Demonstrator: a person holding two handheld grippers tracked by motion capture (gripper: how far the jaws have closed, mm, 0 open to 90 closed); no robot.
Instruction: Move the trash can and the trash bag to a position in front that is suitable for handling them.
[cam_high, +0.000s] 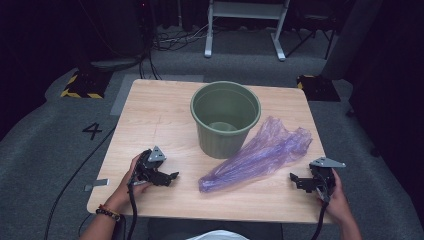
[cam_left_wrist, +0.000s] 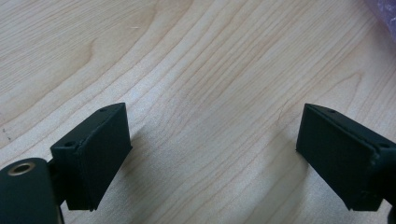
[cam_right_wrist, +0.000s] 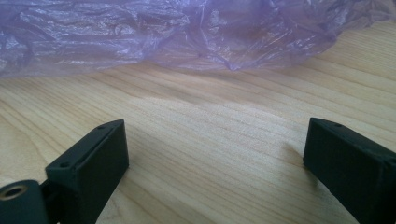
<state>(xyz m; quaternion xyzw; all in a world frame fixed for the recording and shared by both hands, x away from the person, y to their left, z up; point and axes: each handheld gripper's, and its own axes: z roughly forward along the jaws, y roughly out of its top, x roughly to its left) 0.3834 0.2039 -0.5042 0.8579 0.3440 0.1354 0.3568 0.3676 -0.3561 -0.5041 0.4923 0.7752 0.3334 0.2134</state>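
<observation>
Both the left gripper and right gripper rest wide open and empty on the light wooden counter, flanking a crumpled translucent purple plastic bag beside a green ribbed plastic bucket.

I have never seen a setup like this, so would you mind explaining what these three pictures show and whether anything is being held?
A person sits at a wooden table holding a hand-held tool with two black jaws in each hand. The high view looks down from above: the left gripper and the right gripper rest near the table's front edge. The other two pictures come from cameras riding on each gripper. Between them lie a crumpled purple plastic bag and, behind it, an upright green bucket. Both pairs of jaws stand open over bare wood; nothing is held.
</observation>
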